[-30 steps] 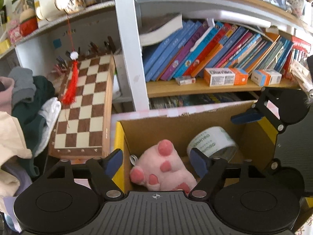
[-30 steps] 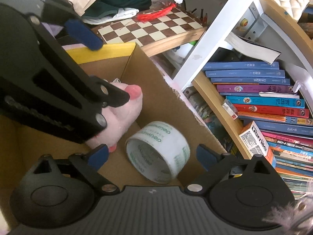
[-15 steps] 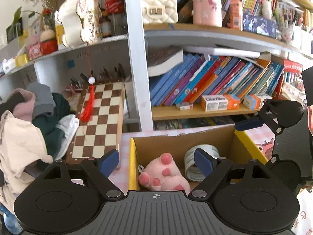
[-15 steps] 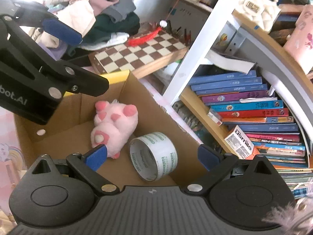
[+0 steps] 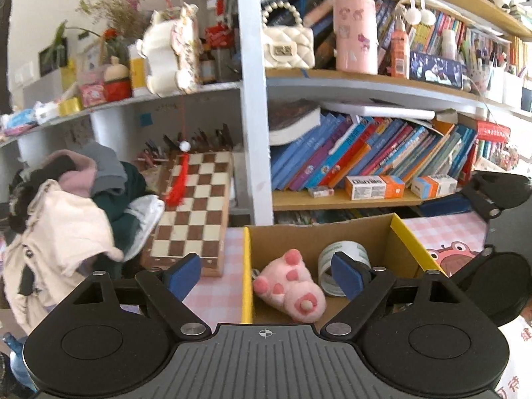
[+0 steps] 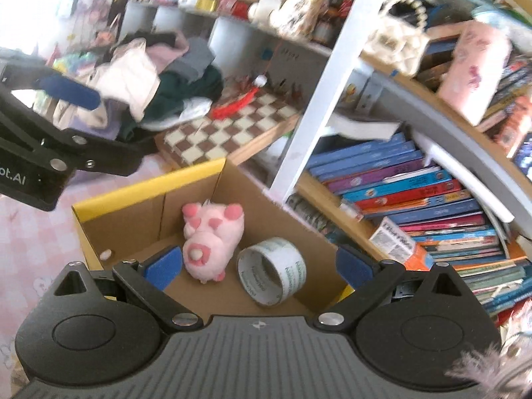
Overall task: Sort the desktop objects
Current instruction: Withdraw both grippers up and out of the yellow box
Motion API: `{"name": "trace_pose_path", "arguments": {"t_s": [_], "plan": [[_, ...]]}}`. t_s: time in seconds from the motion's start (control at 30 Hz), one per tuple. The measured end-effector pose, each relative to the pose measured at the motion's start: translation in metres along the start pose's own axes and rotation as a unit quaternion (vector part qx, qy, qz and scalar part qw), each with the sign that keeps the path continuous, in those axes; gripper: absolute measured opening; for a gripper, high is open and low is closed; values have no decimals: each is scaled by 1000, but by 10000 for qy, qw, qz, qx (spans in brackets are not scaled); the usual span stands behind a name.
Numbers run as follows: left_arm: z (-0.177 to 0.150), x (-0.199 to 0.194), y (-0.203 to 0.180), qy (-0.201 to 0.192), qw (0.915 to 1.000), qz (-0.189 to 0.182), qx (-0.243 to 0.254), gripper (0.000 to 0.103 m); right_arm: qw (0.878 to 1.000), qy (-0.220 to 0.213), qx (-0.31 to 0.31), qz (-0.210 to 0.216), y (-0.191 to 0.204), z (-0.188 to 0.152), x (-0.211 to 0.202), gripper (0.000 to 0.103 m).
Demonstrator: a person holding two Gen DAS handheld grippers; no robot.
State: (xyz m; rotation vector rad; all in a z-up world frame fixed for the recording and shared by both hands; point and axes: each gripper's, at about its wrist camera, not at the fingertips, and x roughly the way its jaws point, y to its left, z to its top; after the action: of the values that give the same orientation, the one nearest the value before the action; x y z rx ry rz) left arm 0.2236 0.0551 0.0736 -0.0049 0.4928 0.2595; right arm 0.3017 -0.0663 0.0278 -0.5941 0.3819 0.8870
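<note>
An open cardboard box with yellow flaps stands on the pink checked tablecloth; it also shows in the right wrist view. Inside it lie a pink plush toy and a roll of clear tape. My left gripper is open and empty, above and in front of the box. My right gripper is open and empty, above the box's near side. The left gripper shows in the right wrist view at the left, and the right gripper shows in the left wrist view at the right.
A folded chessboard with a red tassel leans left of the box. A heap of clothes lies at far left. A bookshelf with slanted books and small cartons stands right behind the box. A white post divides the shelves.
Both grippers have drawn up and back from the box, which now looks smaller and lower. The plush toy and tape stay in the box. Both grippers stay open.
</note>
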Motion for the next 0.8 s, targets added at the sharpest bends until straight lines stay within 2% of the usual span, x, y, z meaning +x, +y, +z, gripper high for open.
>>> {"name": "trace_pose_path", "arguments": {"t_s": [0.13, 0.27, 0.5, 0.67, 0.8], "plan": [[-6, -21, 10, -162, 9997, 126, -100, 91, 9989, -319, 291, -192, 1, -3, -27, 100], [-14, -35, 23, -203, 9991, 163, -344, 92, 9965, -406, 632, -368, 2, -8, -46, 101], [-33, -49, 34, -128, 9980, 53, -609, 93, 9915, -359, 1000, -753, 8, -23, -74, 101], [-48, -63, 38, -127, 9980, 12, -623, 93, 9813, -312, 1502, -1167, 16, -42, -94, 103], [-62, -73, 46, -52, 9974, 32, -723, 94, 9741, -240, 1806, -1343, 28, -54, -109, 103]]}}
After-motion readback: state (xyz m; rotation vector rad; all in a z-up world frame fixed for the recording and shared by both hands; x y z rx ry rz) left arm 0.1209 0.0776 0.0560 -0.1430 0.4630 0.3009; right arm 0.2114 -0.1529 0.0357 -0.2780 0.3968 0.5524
